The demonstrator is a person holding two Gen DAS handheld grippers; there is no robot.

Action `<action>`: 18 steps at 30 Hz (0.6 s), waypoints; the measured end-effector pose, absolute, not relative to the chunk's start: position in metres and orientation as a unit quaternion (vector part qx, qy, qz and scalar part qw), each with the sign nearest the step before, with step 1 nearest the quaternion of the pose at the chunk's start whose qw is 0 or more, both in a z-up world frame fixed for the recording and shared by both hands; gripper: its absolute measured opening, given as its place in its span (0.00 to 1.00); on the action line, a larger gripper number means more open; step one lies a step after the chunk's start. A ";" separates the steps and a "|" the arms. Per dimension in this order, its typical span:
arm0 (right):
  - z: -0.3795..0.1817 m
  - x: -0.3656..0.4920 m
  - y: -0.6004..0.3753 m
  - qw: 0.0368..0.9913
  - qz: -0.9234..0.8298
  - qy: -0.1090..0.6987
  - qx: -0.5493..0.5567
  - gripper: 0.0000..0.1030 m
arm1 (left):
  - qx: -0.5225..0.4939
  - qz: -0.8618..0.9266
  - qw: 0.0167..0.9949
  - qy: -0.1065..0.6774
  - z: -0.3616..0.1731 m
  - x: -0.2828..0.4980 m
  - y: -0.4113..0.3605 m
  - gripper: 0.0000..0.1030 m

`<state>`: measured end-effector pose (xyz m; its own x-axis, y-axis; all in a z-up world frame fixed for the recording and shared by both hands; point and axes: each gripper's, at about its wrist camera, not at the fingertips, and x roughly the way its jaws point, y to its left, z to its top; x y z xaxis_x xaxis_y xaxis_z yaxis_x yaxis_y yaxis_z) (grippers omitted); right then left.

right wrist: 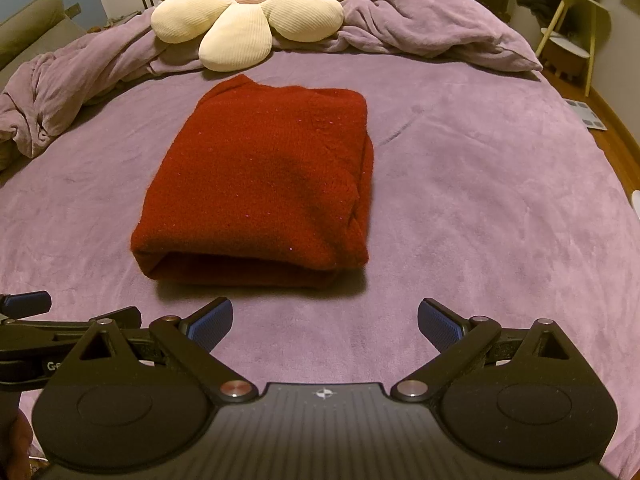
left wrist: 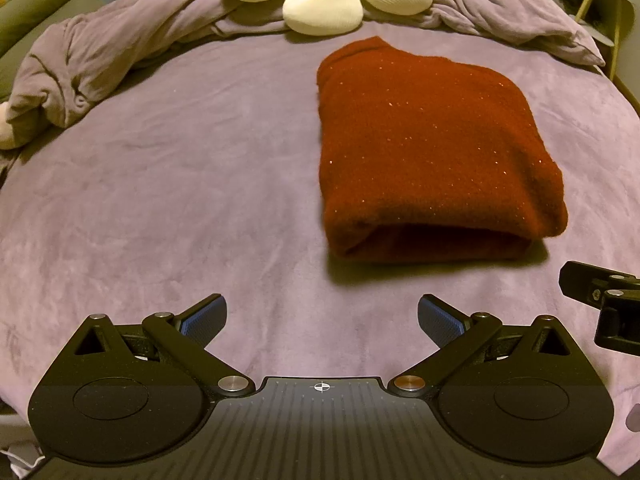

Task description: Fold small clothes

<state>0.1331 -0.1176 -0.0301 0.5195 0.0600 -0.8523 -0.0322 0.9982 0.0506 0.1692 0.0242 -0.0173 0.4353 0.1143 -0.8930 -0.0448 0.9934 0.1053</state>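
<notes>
A dark red knit garment [left wrist: 432, 148] lies folded into a thick rectangle on the purple bed cover [left wrist: 180, 200]. It also shows in the right wrist view [right wrist: 260, 184], with its folded edge facing me. My left gripper [left wrist: 322, 320] is open and empty, above the cover short of the garment and to its left. My right gripper [right wrist: 325, 320] is open and empty, just short of the garment's near edge. The right gripper's side shows at the right edge of the left wrist view [left wrist: 600, 304].
A cream flower-shaped pillow [right wrist: 248, 12] lies at the head of the bed. A bunched purple duvet [right wrist: 60, 80] runs along the back and left. A small yellow side table [right wrist: 572, 28] stands beyond the bed's right edge, over a wooden floor [right wrist: 616, 128].
</notes>
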 end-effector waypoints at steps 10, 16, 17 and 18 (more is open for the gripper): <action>-0.030 0.133 -0.117 0.872 0.029 0.488 0.012 0.96 | 0.032 0.050 0.845 0.531 -0.018 0.170 0.025 1.00; -0.030 0.132 -0.118 0.873 0.030 0.487 0.012 0.96 | 0.033 0.049 0.846 0.530 -0.018 0.169 0.025 1.00; -0.030 0.132 -0.117 0.873 0.030 0.487 0.012 0.96 | 0.034 0.049 0.846 0.530 -0.018 0.169 0.026 1.00; -0.030 0.132 -0.117 0.873 0.030 0.487 0.012 0.96 | 0.034 0.049 0.846 0.530 -0.018 0.169 0.026 1.00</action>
